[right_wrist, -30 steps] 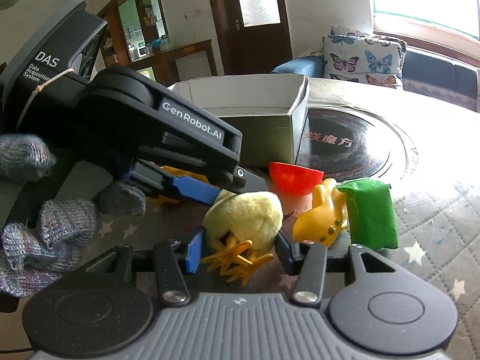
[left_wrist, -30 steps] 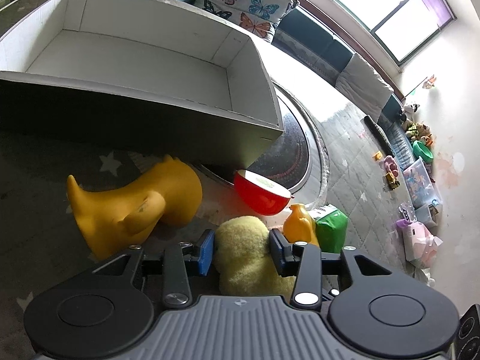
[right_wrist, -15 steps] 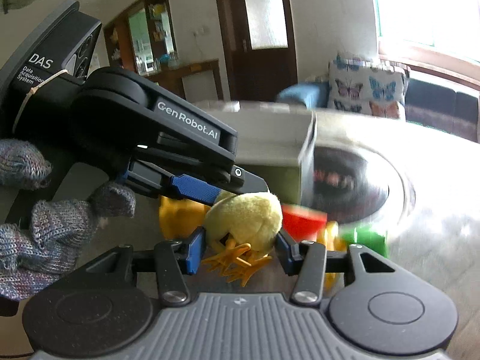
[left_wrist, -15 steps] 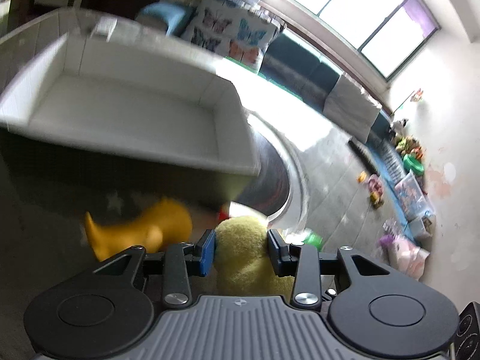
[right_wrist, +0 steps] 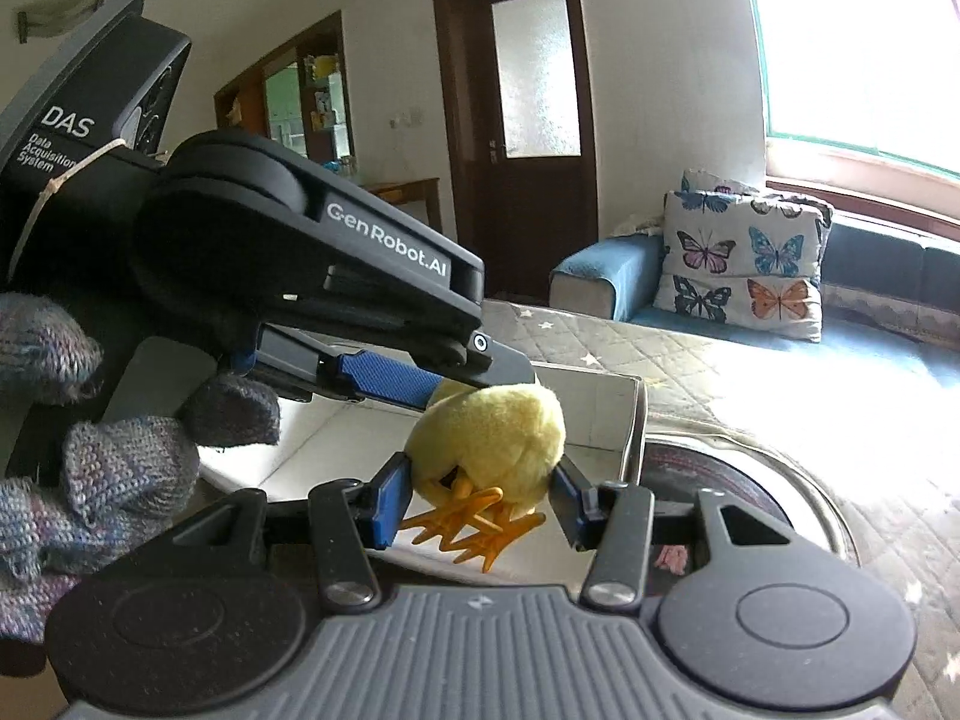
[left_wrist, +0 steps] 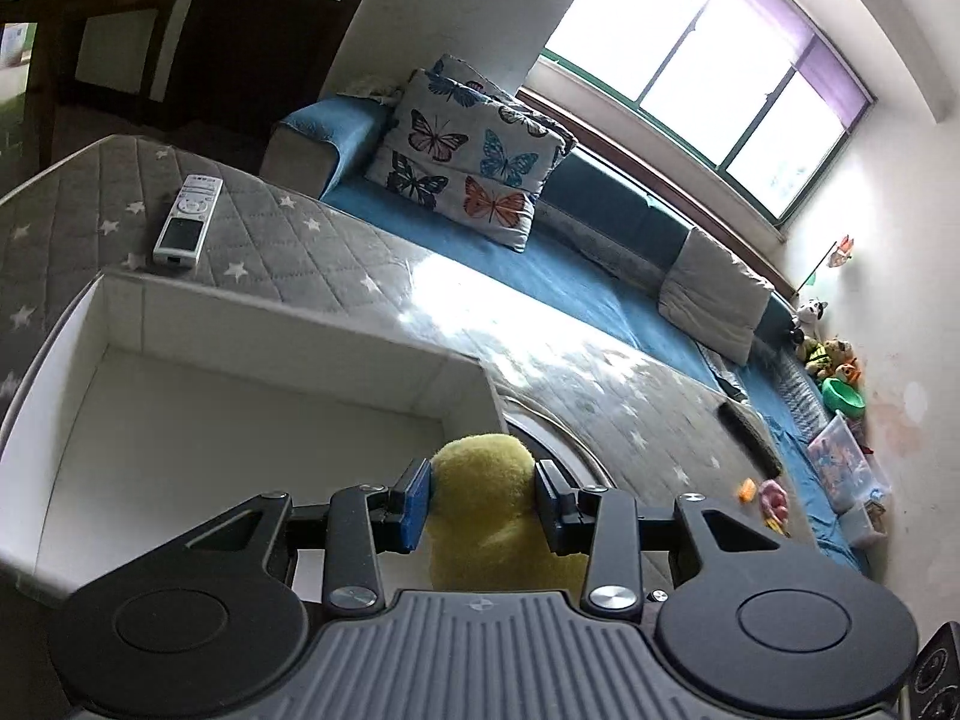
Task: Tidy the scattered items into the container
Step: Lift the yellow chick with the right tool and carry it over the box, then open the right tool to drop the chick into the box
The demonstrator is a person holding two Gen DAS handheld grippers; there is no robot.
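Observation:
A yellow plush chick (left_wrist: 480, 480) with orange feet (right_wrist: 474, 531) hangs in the air, gripped from two sides. My left gripper (left_wrist: 483, 504) is shut on its body. My right gripper (right_wrist: 477, 501) is shut on its lower half, just above the feet. In the right wrist view the left gripper's blue finger pad (right_wrist: 384, 381) reaches in from the upper left onto the chick's top. The open box (left_wrist: 270, 324), white inside and grey outside, lies just below and beyond the chick, and its far wall (right_wrist: 600, 414) shows behind it. The box looks empty.
A knit-gloved hand (right_wrist: 90, 468) holds the left gripper. A remote control (left_wrist: 186, 222) lies on the grey star-quilted cover behind the box. A round dark disc (right_wrist: 720, 480) sits right of the box. Butterfly cushions (left_wrist: 474, 174) lean on the blue sofa. Small toys (left_wrist: 774, 498) lie far right.
Both grippers have lifted the chick off the quilted surface and carried it toward the box. The yellow boot, red bowl, small duck and green item have dropped out of view.

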